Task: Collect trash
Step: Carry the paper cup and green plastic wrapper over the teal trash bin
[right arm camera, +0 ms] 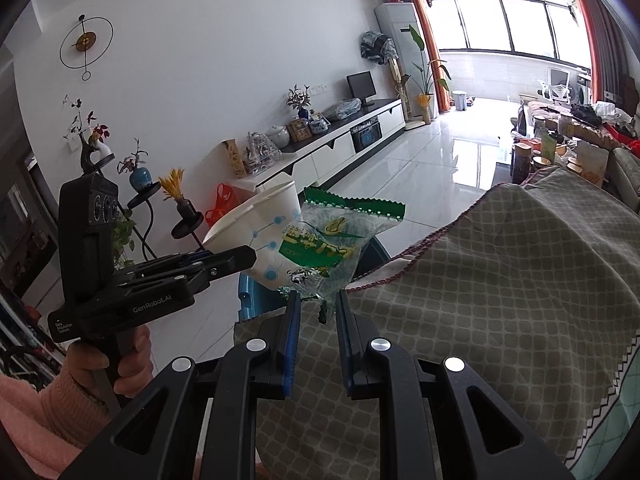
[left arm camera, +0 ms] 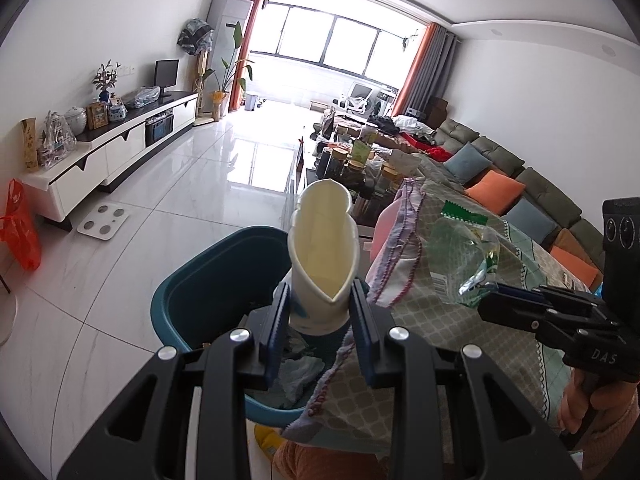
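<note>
My left gripper (left arm camera: 320, 308) is shut on a squashed white paper cup (left arm camera: 322, 248) and holds it over the teal trash bin (left arm camera: 192, 300), which has crumpled tissue inside. The cup (right arm camera: 260, 236) and left gripper (right arm camera: 240, 260) also show in the right wrist view. My right gripper (right arm camera: 316, 304) holds the lower edge of a clear green-printed plastic wrapper (right arm camera: 328, 240) between its fingers, above the cloth-covered table edge. In the left wrist view the wrapper (left arm camera: 464, 256) hangs from the right gripper (left arm camera: 492, 300) just right of the cup.
The checked tablecloth (right arm camera: 500, 280) covers the table at right, its edge draping beside the bin (right arm camera: 252, 300). A coffee table with jars (left arm camera: 360, 160), a sofa with cushions (left arm camera: 520, 188), a TV cabinet (left arm camera: 120, 140) and a scale on the tiled floor (left arm camera: 103, 220) lie beyond.
</note>
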Available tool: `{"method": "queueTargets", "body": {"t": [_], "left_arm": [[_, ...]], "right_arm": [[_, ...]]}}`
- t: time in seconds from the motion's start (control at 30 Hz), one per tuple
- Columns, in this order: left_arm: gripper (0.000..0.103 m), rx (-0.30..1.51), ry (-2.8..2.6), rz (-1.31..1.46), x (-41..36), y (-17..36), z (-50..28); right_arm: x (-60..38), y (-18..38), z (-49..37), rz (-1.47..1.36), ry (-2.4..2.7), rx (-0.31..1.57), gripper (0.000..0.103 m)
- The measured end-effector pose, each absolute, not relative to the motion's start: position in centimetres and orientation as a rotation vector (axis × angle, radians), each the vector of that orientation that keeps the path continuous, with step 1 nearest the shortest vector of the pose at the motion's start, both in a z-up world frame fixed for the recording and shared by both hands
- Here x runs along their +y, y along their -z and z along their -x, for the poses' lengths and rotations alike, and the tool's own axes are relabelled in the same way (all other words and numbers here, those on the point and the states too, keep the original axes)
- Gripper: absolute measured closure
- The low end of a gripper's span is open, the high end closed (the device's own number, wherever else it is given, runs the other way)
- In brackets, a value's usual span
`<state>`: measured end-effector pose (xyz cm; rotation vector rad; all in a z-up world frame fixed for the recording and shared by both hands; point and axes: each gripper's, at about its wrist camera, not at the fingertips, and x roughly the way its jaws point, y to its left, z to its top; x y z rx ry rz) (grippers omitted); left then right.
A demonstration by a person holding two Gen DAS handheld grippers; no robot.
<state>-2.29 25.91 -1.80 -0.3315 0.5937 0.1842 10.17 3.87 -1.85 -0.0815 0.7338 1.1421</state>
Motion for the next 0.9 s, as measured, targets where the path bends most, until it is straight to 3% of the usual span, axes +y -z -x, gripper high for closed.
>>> {"method": "queueTargets", "body": {"t": [0.9], "left_arm": [[0.073,0.629,-0.227,0.358,27.5,3.1,1.8]], "right_arm": [[7.3,2.8,-10.6,0.131,-1.178,0.764,0.085]]}}
